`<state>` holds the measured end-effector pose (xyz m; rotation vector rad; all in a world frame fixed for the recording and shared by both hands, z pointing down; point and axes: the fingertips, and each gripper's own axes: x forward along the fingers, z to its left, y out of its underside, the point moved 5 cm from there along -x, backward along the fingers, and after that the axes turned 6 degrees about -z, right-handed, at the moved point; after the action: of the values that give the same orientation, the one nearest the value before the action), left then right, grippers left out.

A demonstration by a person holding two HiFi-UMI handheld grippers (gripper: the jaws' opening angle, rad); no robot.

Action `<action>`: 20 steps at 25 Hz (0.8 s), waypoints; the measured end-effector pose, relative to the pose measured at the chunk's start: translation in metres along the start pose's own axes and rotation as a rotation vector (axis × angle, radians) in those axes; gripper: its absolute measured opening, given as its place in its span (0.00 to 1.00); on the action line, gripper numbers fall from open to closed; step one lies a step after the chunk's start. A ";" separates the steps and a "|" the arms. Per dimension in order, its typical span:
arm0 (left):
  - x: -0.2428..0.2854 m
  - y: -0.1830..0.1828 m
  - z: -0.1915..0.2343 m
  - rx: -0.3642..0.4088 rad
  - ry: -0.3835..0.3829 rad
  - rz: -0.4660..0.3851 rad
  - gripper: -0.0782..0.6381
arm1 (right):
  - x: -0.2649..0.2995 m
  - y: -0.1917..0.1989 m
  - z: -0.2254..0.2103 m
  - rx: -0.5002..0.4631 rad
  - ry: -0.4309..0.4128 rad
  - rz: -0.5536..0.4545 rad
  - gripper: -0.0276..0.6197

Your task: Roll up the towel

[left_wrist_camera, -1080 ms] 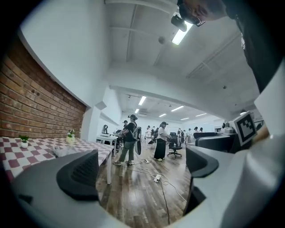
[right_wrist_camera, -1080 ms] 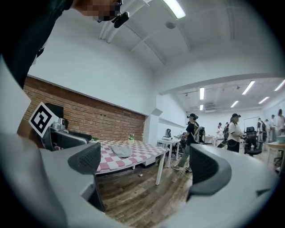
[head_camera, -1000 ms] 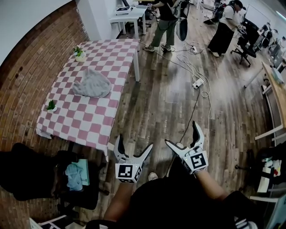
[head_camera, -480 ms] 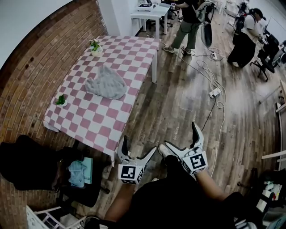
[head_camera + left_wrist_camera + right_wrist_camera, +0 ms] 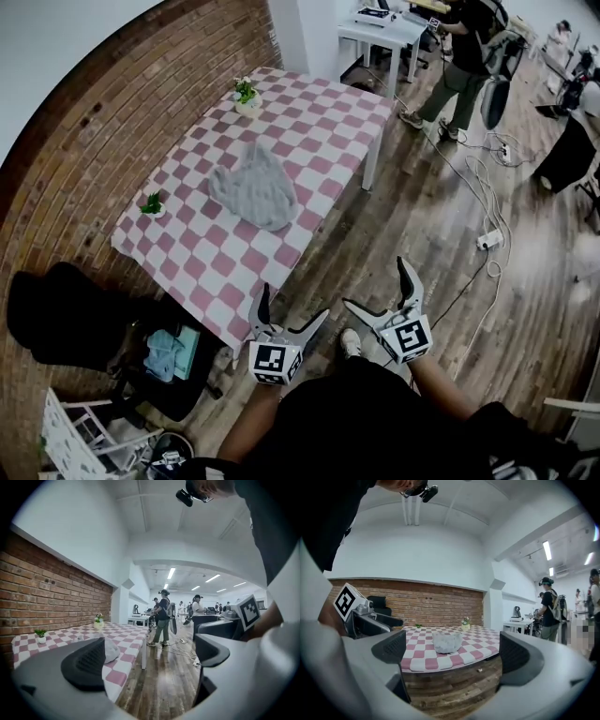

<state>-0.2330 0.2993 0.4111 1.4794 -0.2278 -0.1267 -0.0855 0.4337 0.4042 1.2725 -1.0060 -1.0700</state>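
Both the left gripper (image 5: 294, 302) and the right gripper (image 5: 375, 281) are hanging over the wooden floor (image 5: 422, 216), jaws spread wide with nothing between them, the left one near the table's (image 5: 309, 122) closest edge. Ahead, well apart from both, the crumpled grey towel (image 5: 255, 192) is lying around the middle of the checked tabletop. Two small potted plants (image 5: 247, 94) are standing nearer the brick wall (image 5: 103, 141).
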 end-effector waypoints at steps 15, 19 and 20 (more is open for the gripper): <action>0.084 0.005 0.060 -0.012 -0.237 0.031 0.92 | 0.123 0.022 -0.077 0.039 -0.208 -0.013 0.95; 0.104 0.005 0.084 -0.021 -0.257 0.035 0.91 | 0.158 0.030 -0.083 0.053 -0.249 0.000 0.95; 0.110 0.006 0.090 -0.023 -0.265 0.033 0.90 | 0.167 0.031 -0.085 0.053 -0.259 0.000 0.96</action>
<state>-0.1466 0.1882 0.4319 1.4333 -0.4633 -0.2982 0.0361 0.2896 0.4297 1.1964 -1.2359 -1.2371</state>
